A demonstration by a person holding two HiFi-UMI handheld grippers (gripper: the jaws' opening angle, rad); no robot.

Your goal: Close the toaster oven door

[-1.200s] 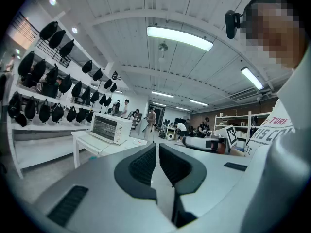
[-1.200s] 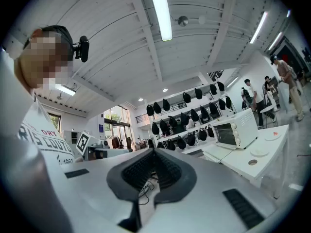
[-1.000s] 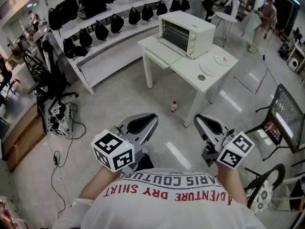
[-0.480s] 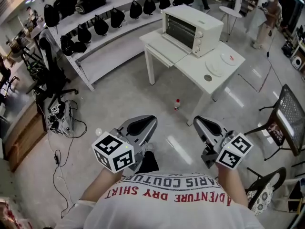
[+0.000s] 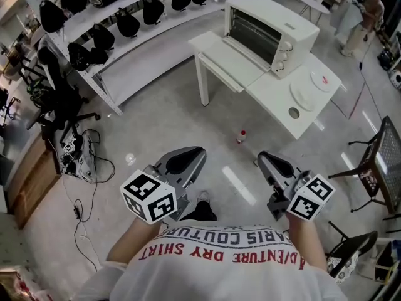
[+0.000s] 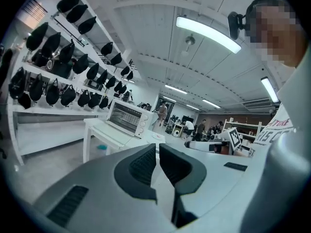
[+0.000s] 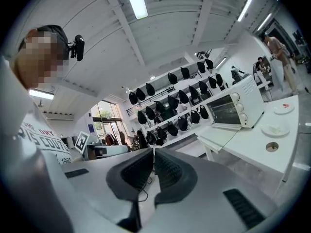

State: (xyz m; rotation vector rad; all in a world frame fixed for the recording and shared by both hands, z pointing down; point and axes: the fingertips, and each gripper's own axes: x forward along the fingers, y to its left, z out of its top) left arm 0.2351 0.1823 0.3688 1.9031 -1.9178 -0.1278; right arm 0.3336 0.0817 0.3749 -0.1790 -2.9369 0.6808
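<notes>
left gripper (image 5: 188,158), held low before the person's chest, had its jaws clenched together on nothing; its own view showed the 2 ribbed pads (image 6: 146,164) meeting along a thin seam. right gripper (image 5: 272,163), beside it but apart, was likewise clamped shut and empty. both pointed across the floor toward the white table (image 5: 276,102), which stood well away from either gripper. toaster oven (image 5: 276,27) sat on the table's far part. its door (image 5: 241,61) was dropped flat and reached out toward the table's near-left edge, with the rack visible inside. 2 plates (image 5: 307,96) lay on the table right of the oven, and a small bottle (image 5: 241,137) stood on the floor below.

judged handling: the door looked like a stiff, light, hinged panel, probably glass-fronted, so better pushed than knocked. it should swing up on its lower hinge with little force. a closed jaw tip set under the free edge, near its middle, seemed the likeliest place to lift. the oven might slide if shoved hard.
</notes>
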